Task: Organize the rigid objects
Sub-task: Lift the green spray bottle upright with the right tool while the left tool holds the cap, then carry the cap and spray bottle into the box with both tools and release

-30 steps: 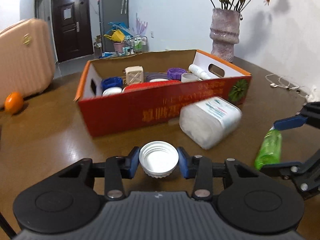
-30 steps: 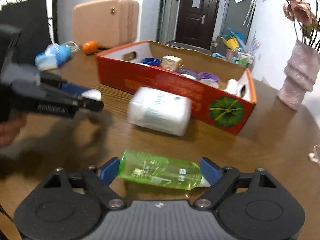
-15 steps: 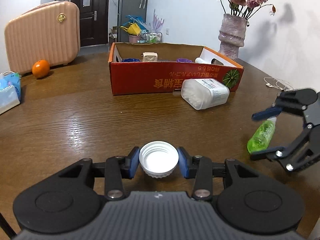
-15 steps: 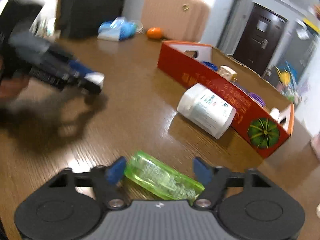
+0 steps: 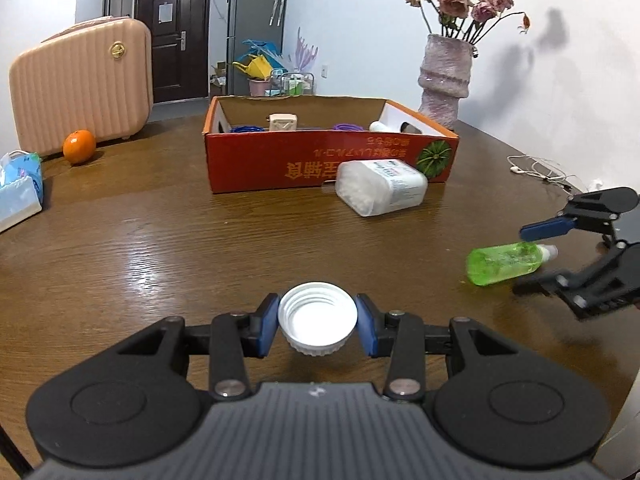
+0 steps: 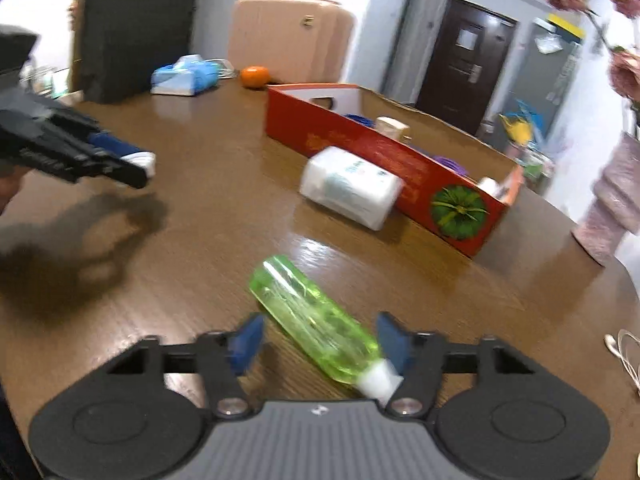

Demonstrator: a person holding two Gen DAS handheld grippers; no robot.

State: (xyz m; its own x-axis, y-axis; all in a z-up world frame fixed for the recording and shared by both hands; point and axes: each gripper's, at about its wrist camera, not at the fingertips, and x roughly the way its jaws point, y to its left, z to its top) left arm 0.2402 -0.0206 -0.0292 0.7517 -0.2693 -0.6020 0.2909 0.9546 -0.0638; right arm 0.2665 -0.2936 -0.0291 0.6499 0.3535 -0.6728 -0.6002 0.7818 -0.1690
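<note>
Brown wood makes up the surface point(image 5: 160, 240), with a white wall and a dark door behind it. On the wood lies a green bottle point(image 6: 316, 320) on its side. Its long axis runs slanted, with the white cap end toward the right hand-held gripper point(image 6: 320, 338) and the flat bottom pointing away, toward the red box point(image 5: 320, 164). The bottle sits between the blue pads of the right hand-held gripper, whose jaws are closing, but a gap still shows on the left side, so the pads do not squeeze it yet.

The left hand-held gripper point(image 5: 317, 326) has its jaws close together, pinching a white bottle cap point(image 5: 317, 324) with its open side up.

Just in front of the red box lies a white tub of cotton swabs point(image 5: 380, 188), tipped on its side and touching the box. Inside the box are small things, like a tan block and purple and blue lids. Farther off are an orange point(image 5: 79, 146), a pink suitcase point(image 5: 80, 88), a blue tissue pack point(image 6: 186, 76) and a pink vase with flowers point(image 5: 446, 76). White earphone wires point(image 5: 540, 168) lie near the right edge.
</note>
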